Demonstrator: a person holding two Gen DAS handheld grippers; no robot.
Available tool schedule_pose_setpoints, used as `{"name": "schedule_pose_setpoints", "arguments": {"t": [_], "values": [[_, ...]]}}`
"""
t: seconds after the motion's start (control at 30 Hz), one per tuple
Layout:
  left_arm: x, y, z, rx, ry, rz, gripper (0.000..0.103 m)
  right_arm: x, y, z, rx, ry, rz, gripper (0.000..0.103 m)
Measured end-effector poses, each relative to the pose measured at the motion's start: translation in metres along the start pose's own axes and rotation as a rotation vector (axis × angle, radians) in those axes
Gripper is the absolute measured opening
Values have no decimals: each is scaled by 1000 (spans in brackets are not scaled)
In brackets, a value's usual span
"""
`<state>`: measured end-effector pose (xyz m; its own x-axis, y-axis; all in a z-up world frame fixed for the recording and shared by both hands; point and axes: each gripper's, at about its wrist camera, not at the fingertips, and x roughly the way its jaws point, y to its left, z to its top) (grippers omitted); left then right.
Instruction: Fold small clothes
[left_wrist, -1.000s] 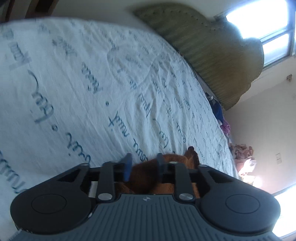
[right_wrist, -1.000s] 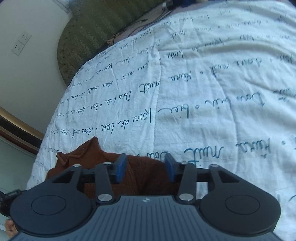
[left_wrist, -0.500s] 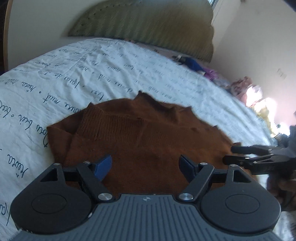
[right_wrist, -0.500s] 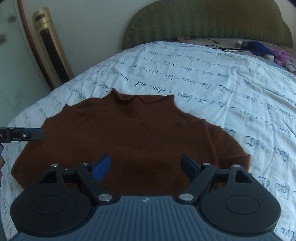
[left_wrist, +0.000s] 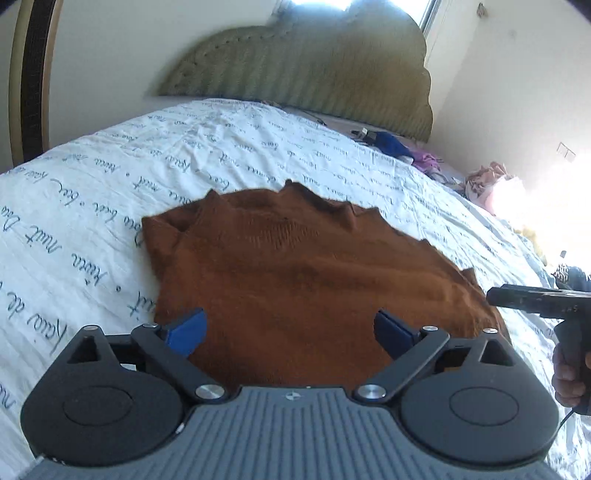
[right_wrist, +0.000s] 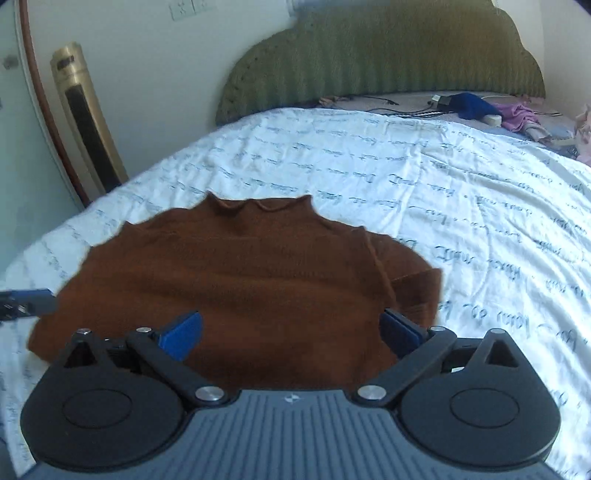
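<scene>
A brown knitted sweater (left_wrist: 295, 269) lies spread flat on the white printed bedsheet (left_wrist: 110, 206), neck toward the headboard. It also shows in the right wrist view (right_wrist: 236, 273), with a sleeve folded at its right side (right_wrist: 417, 284). My left gripper (left_wrist: 290, 330) is open and empty, held above the sweater's near hem. My right gripper (right_wrist: 291, 330) is open and empty above the same hem. The right gripper also shows at the right edge of the left wrist view (left_wrist: 535, 299). The left gripper's fingertip (right_wrist: 26, 301) shows at the left edge of the right wrist view.
A green padded headboard (right_wrist: 388, 51) stands at the far end of the bed. Loose clothes and cables (right_wrist: 480, 109) lie near it at the back right. A gold-coloured tower appliance (right_wrist: 86, 114) stands by the wall on the left. More clothes (left_wrist: 484, 181) are piled at the right.
Both grippers were shut on the sweater a second ago. They have let go, opened wide and pulled back and up, and the sweater now lies spread on the bed.
</scene>
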<state>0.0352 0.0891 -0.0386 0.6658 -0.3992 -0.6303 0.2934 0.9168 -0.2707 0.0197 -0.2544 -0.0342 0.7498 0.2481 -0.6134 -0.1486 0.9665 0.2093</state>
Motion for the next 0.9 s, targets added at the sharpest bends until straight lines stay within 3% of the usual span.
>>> {"name": "schedule_pose_setpoints", "arguments": {"t": [0.07, 0.13, 0.2, 0.27, 0.33, 0.47, 0.73, 0.83, 0.9], "values": [[8, -3, -16, 11, 47, -7, 96, -5, 16, -14, -26, -38, 38, 103], [17, 0, -33, 8, 80, 25, 96, 1, 33, -30, -101, -31, 15, 103], [14, -5, -43, 74, 51, 43, 97, 17, 39, -43, -176, 28, -3, 103], [14, -8, -52, 98, 69, 68, 100, 38, 34, -57, -221, 133, -87, 103], [14, -13, -60, 142, 55, 90, 103, 36, 16, -66, -180, 51, -29, 103], [22, -31, -74, 259, 30, 188, 103, 29, 14, -73, -184, 15, -16, 103], [28, -39, -69, 226, 57, 259, 103, 16, 17, -74, -187, 8, -2, 103], [32, -43, -64, 196, 76, 299, 103, 7, 23, -60, -218, -12, 84, 103], [36, -45, -60, 173, 92, 325, 103, 8, 22, -43, -214, -64, 96, 103]]}}
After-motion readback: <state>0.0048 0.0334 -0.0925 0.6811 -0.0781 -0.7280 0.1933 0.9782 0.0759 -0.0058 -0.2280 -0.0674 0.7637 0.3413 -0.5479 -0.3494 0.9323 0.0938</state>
